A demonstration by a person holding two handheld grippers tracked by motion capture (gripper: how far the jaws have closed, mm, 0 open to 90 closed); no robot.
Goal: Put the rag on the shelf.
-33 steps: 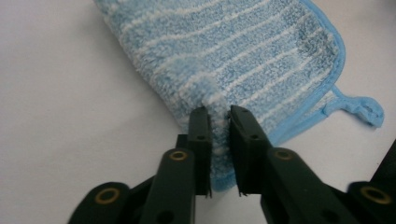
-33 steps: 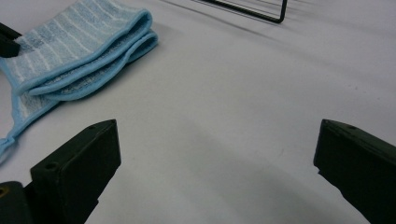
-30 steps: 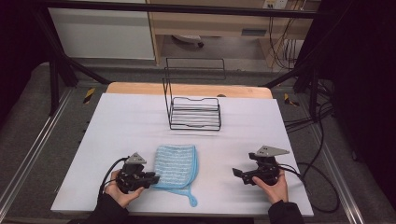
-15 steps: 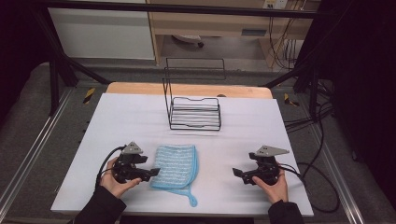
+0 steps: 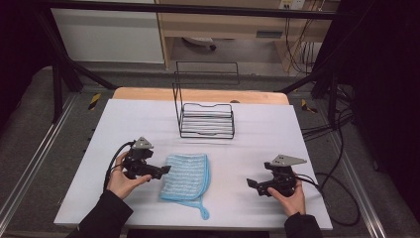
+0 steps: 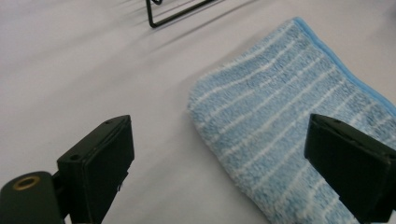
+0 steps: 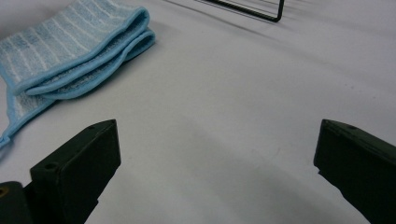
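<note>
The folded blue striped cloth [image 5: 185, 177] lies flat on the white table [image 5: 124, 124], a little toward six o'clock from the table's middle, its hanging loop trailing off toward five o'clock. In my left gripper view the cloth [image 6: 285, 135] sits with its rounded fold edge just ahead of my jaws, one pad over bare table and the other over the fabric, neither pressing it. My left gripper [image 5: 157, 171] is at the cloth's nine o'clock edge, and its jaws have just been opening; they now stand wide with nothing clamped between them. My right gripper [image 5: 255, 184] rests well apart at the cloth's three o'clock, jaws spread wide and empty, and from its own view the cloth [image 7: 74, 51] shows its stacked blue-trimmed layers off to one side. I judge the step in hand to be a release: the fold is laid and I am letting go. The next move, I think, calls for taking a fresh hold on an edge without dragging the layers askew. At twelve o'clock from the cloth stands a black wire rack [image 5: 205, 116], near a wooden strip [image 5: 148, 94] at the table's far edge. Beyond are grey floor, black frame posts and loose cables.
</note>
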